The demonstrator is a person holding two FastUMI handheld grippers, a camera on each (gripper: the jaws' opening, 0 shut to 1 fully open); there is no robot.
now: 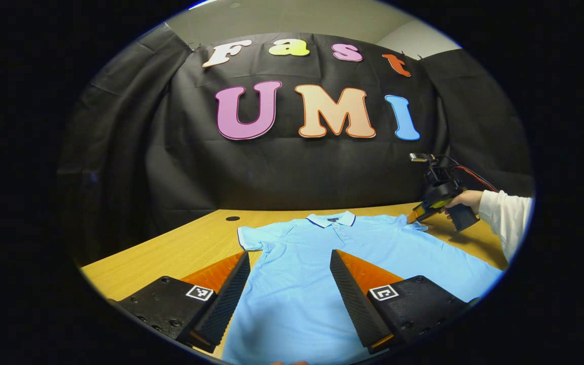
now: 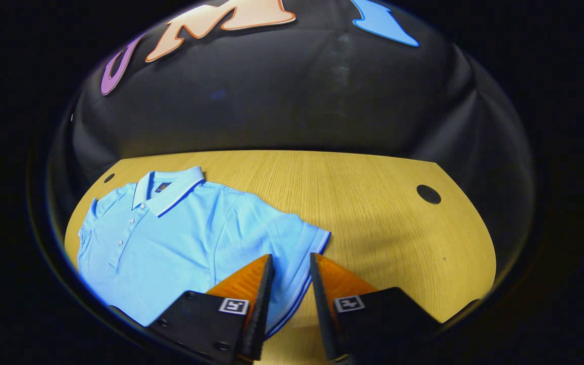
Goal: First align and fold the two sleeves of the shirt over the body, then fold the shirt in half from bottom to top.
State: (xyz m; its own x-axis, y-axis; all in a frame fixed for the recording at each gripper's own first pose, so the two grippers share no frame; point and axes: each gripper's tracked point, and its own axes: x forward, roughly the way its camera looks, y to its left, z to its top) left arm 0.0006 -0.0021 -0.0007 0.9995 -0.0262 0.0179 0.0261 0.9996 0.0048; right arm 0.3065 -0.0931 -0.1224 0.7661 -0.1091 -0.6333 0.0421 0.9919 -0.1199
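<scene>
A light blue polo shirt [image 1: 292, 289] lies flat and face up on the wooden table [image 1: 190, 243], collar [image 1: 331, 219] toward the wall. My left gripper [image 1: 290, 255] is open wide above the lower body of the shirt, near its left side, with nothing between the fingers. In the right gripper view the shirt [image 2: 170, 238] spreads to the left and its short sleeve [image 2: 292, 238] reaches between my fingers. My right gripper [image 2: 291, 257] is open with a narrow gap over the sleeve's hem. From the left gripper view the right gripper [image 1: 416, 215] tips down at that sleeve.
A hand [image 1: 467, 198] in a white sleeve [image 1: 505, 213] holds the right gripper. Bare table [image 2: 373, 213] stretches to the right of the shirt, with a round cable hole [image 2: 428, 194] near the far corner and another [image 1: 232, 218] by the left shoulder. The black cloth wall stands behind.
</scene>
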